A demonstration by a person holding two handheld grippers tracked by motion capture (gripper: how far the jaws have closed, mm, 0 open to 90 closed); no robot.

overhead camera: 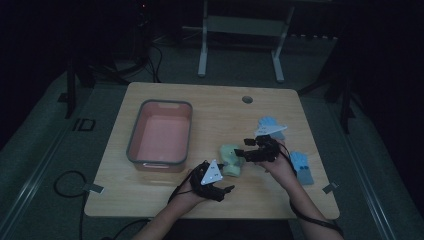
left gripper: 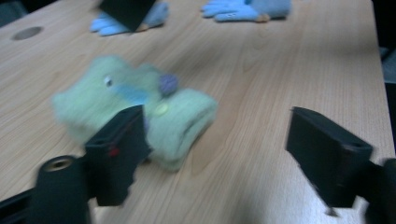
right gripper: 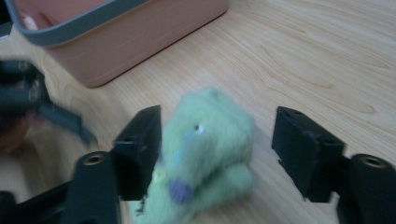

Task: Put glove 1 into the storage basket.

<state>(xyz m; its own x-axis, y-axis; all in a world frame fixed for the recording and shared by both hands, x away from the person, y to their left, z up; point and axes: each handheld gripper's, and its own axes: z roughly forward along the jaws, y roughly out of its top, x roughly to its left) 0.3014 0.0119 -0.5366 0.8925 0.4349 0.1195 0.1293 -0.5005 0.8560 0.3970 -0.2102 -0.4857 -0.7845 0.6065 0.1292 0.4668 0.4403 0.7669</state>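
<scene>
The folded green glove lies on the desk just right of the pink bin. The right hand-held gripper straddles it with jaws apart, one pad brushing the fleece, the other clear of it. The left hand-held gripper stands apart too, the glove beside one jaw. A one-sided nip would likely unroll the fold, or two grips could tug it apart

I see both forearms come in from the bottom edge of the high view. The left gripper sits low near the table's front, its jaws standing apart and pointing to the right. The right gripper points to the left, toward the other one, and its jaws are also apart.
</scene>
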